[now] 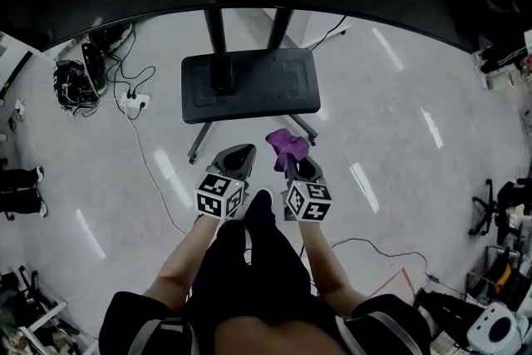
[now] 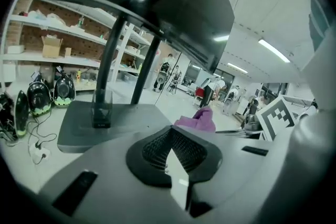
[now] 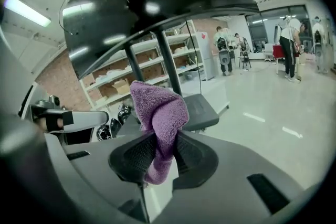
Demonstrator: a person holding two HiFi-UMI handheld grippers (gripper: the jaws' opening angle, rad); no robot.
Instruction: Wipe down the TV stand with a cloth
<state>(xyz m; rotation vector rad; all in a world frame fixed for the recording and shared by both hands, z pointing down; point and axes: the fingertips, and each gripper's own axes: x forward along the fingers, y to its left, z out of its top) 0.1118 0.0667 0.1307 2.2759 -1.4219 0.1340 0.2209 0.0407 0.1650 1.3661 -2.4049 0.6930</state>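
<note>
Cloth gripped, just short of the TV stand.
The right gripper clamps a purple cloth, seen bunched above its jaws; the left gripper is closed on nothing. The head view alone shows both side by side before the stand's base.

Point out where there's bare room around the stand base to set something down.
The base is bare right of the post. The floor right of it is open as far as the chair. Left of the base it is crowded: cables, a power strip and dark gear. The right hand-held gripper holds the cloth just before the base.
</note>
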